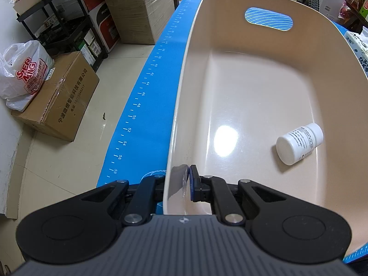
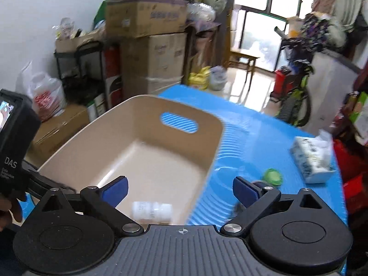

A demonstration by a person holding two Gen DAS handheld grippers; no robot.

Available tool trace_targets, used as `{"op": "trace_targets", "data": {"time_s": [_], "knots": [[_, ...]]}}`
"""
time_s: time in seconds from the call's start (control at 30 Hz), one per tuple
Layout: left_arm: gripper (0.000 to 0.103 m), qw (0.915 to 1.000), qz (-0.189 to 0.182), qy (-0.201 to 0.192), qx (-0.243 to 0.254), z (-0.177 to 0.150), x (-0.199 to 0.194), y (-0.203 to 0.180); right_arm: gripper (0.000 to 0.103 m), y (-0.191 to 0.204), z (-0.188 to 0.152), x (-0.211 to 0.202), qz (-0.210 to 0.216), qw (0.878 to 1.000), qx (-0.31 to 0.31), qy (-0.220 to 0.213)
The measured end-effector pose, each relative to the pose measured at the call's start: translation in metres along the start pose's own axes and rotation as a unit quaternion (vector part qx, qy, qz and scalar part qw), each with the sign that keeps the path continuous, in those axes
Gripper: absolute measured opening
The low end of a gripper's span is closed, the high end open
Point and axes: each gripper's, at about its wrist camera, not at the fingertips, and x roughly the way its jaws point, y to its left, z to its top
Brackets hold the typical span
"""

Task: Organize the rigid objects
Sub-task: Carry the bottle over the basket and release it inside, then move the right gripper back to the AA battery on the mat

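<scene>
Blue matting with a printed ruler edge covers the table (image 1: 147, 105), and the clutter of the storeroom rings it. Nearest in the left wrist view, the left hand-held gripper (image 1: 181, 184) is clamped on the near wall of the beige plastic basin (image 1: 253, 53), one finger outside the rim and the blue-padded one inside, at about 6 o'clock of the basin. On the basin floor, toward 4 o'clock, a white pill bottle (image 1: 299, 143) lies on its side, well apart from the clamped rim. At 12 o'clock the far wall has an oval handle cutout, with the blue mat showing through it.

From the right wrist view, the right hand-held gripper (image 2: 180, 189) is spread wide and holds nothing, above the basin's near right corner. Just beyond it, outside the basin at 3 o'clock, a jar with a green lid (image 2: 272, 176) sits on the mat, blurred. Farther right lies a tissue pack (image 2: 310, 158). Beyond the table stand stacked cardboard boxes (image 2: 151, 53), a black shelf rack (image 1: 57, 16), a white shopping bag (image 1: 23, 71) on a floor carton, and a bicycle (image 2: 296, 92) near the window.
</scene>
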Motion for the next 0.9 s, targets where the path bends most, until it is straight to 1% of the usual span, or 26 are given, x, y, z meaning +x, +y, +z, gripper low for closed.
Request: {"op": "trace_targets", "data": {"time_s": [0.17,0.3,0.37,0.43,0.57,0.77,0.9], "knots": [[0.012,1.0,0.002,0.0,0.0,-0.001,0.0,0.0,0.101,-0.029,-0.012,-0.012,-0.023,0.999,0.03,-0.006],[0.012,1.0,0.002,0.0,0.0,0.0,0.0,0.0,0.101,-0.048,-0.031,-0.016,-0.044,0.998,0.051,-0.006],[0.012,1.0,0.003,-0.001,0.0,-0.001,-0.001,-0.001,0.101,-0.056,-0.044,-0.016,-0.047,0.996,0.072,0.005],[0.012,1.0,0.003,-0.001,0.0,-0.001,-0.001,-0.002,0.101,-0.062,-0.057,-0.015,-0.059,0.995,0.085,0.015],[0.012,1.0,0.003,-0.001,0.0,-0.001,-0.001,-0.002,0.101,-0.068,-0.082,-0.008,-0.071,0.992,0.088,0.047],[0.012,1.0,0.004,0.0,0.0,-0.001,-0.001,-0.002,0.101,-0.07,-0.115,0.01,-0.066,0.988,0.096,0.097],[0.012,1.0,0.003,0.0,0.001,-0.001,-0.001,-0.002,0.101,-0.071,-0.128,0.019,-0.052,0.987,0.104,0.112]]}}
